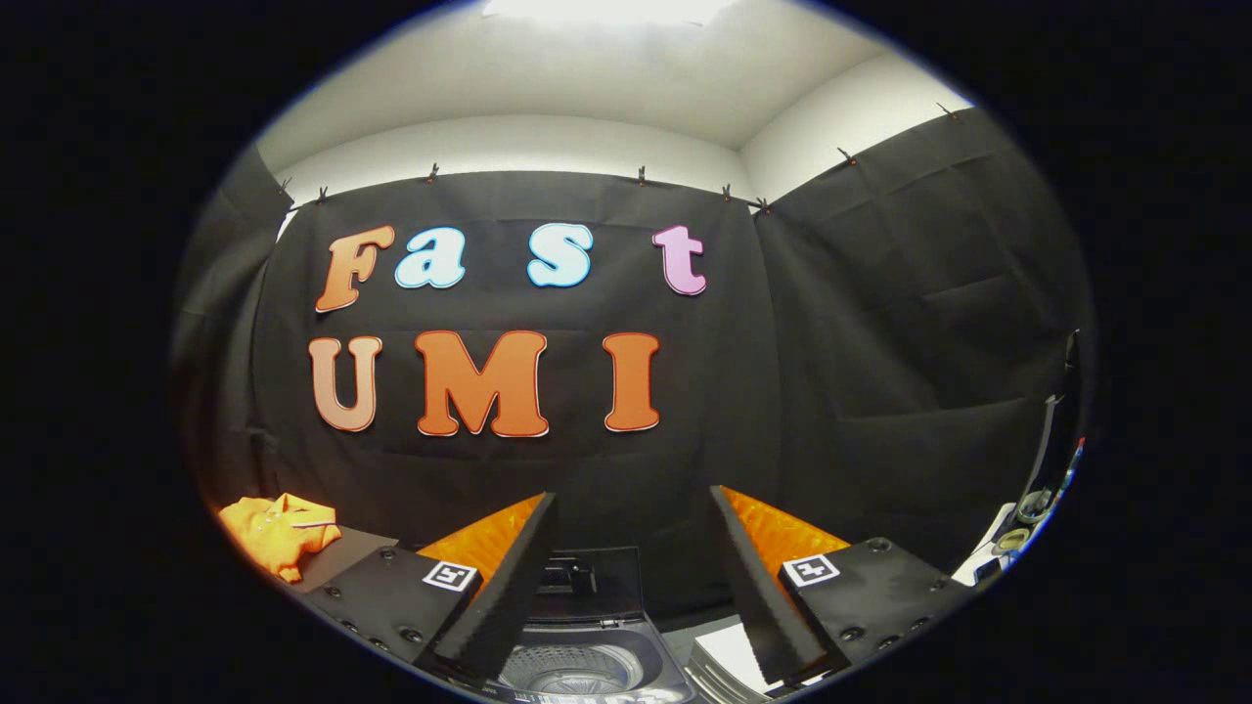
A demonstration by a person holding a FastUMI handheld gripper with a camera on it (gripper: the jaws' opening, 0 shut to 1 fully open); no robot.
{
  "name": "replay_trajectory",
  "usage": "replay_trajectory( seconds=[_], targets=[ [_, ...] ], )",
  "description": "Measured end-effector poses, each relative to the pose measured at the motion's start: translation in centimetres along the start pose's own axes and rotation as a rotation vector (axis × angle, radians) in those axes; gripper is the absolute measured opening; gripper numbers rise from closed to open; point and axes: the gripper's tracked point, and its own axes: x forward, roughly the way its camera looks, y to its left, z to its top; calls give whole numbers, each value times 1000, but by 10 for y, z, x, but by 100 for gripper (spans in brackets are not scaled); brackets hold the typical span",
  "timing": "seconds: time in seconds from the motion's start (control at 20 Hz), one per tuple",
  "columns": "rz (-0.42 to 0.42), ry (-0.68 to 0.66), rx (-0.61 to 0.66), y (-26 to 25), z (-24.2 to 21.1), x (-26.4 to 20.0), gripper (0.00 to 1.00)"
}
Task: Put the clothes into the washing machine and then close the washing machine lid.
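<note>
Orange clothes (279, 533) far left of spread, empty jaws; washing machine (587, 626) between them.

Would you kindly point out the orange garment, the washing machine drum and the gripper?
orange garment (279, 533), gripper view, middle of the crumpled cloth.
washing machine drum (585, 670), gripper view, perforated inner wall.
gripper (634, 587), gripper view, midway between its open fingers.

So the handheld two-finger gripper (634, 548) is a chunky thing: two flat black mounting plates, one per side, each dotted with round dark screws along the edges. Each plate carries a small square black-and-white marker tag (450, 575) near its inner corner. The long wedge-shaped fingers (509, 587) have a ridged, sawtooth-looking inner face, I think foam or rubber, hard to tell through the fisheye.
</note>
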Motion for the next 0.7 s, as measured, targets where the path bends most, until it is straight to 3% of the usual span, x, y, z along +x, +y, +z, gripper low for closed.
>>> replay_trajectory(
  seconds=[0.7],
  targets=[
    [-18,5,7,34,0,-5,98]
  ],
)
